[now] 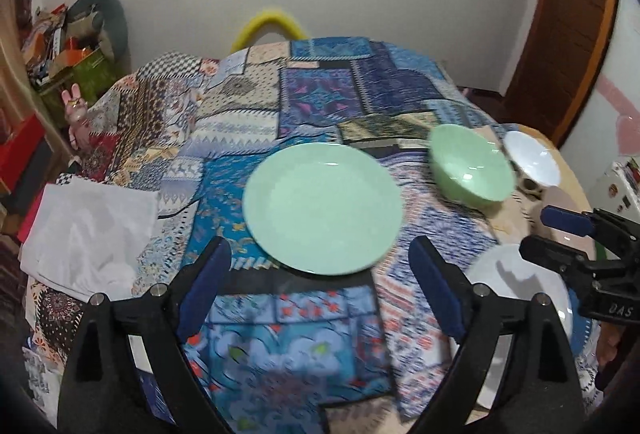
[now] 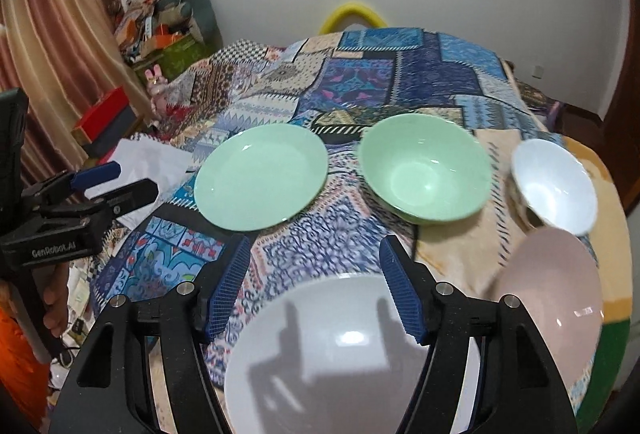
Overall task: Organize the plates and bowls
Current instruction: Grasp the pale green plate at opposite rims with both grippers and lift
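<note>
Here, left gripper point(image 1: 320, 274) spread wide, holding nothing; green plate point(image 1: 322, 208) lies just ahead between its fingers on the patchwork cloth point(image 1: 320, 86). Right gripper point(image 2: 314, 286) likewise wide over the white bowl point(image 2: 340, 358); green bowl point(image 2: 425, 172) ahead, pink bowl point(image 2: 556, 298) right.

Ahead of my left tongs, the green plate point(image 1: 322, 208) looks smooth and glossy, like glazed ceramic or melamine. Between my right tongs' fingers the white plate point(image 2: 340, 354) shines hard enough to throw reflections. The patchwork cloth point(image 2: 400, 82) beneath is matt woven fabric. My finger pads point(image 2: 230, 290) look like ribbed blue rubber on matt black plastic with metal pins.
</note>
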`<state>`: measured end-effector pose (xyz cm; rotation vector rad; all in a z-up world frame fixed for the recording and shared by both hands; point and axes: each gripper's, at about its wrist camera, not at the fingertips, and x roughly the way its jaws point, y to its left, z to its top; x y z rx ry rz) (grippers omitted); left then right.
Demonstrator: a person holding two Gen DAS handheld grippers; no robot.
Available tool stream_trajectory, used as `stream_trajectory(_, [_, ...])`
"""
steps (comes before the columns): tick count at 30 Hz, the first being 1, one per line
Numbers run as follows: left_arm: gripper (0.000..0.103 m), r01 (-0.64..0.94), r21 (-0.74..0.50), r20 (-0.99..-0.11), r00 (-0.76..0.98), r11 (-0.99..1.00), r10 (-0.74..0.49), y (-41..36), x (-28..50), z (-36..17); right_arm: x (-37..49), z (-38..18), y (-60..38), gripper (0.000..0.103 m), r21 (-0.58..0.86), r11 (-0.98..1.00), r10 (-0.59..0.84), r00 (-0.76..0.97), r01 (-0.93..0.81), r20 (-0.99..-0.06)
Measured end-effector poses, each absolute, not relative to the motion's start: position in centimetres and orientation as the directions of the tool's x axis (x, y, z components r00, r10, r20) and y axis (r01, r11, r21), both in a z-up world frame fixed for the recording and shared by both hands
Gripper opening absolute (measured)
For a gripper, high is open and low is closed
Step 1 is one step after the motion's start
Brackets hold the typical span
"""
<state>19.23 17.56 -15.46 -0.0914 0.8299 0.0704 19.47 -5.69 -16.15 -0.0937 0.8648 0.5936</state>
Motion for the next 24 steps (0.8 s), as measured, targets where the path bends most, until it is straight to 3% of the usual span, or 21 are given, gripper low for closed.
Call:
stream_trajectory(8, [0.091,-0.144,-0.048,-0.781,0.623,0.988,0.053,22.3,23.7,-19.5,23.7,-19.4,-2.0,0.064,0.171,0.825,0.435,0.413,-0.538,-0.8])
stream_trajectory(10, [0.087,-0.153,-0.057,-0.79,0.611,0.987,0.049,23.4,24.8,-20.7,24.7,-20.3,-1.3,0.064,0.163,0.827,0.418,0.395,-0.537,-0.818])
stream_trajectory(15, [0.066,-0.148,-0.069,-0.816,0.578,0.987,0.03,24.8,27.5,-23.7,26.8,-21.6,-0.5,0.063,0.168,0.839,0.393,0.363,-0.518,-0.845])
stream_trajectory(19, [0.056,-0.12,-0.09,-0.829,0.559,0.989,-0.008,25.2,29.0,-25.0,27.9,-22.4,0.2,0.053,0.199,0.844,0.395,0.325,-0.499,-0.859])
stream_trajectory(20, [0.053,-0.116,-0.096,-0.832,0.554,0.989,-0.016,25.2,29.3,-25.2,28.1,-22.5,0.3,0.045,0.202,0.844,0.396,0.323,-0.497,-0.859])
stream_trajectory(24, [0.039,-0.109,-0.13,-0.846,0.53,0.985,-0.053,25.6,30.4,-26.3,28.3,-22.9,1.3,0.039,0.191,0.838,0.388,0.311,-0.511,-0.868])
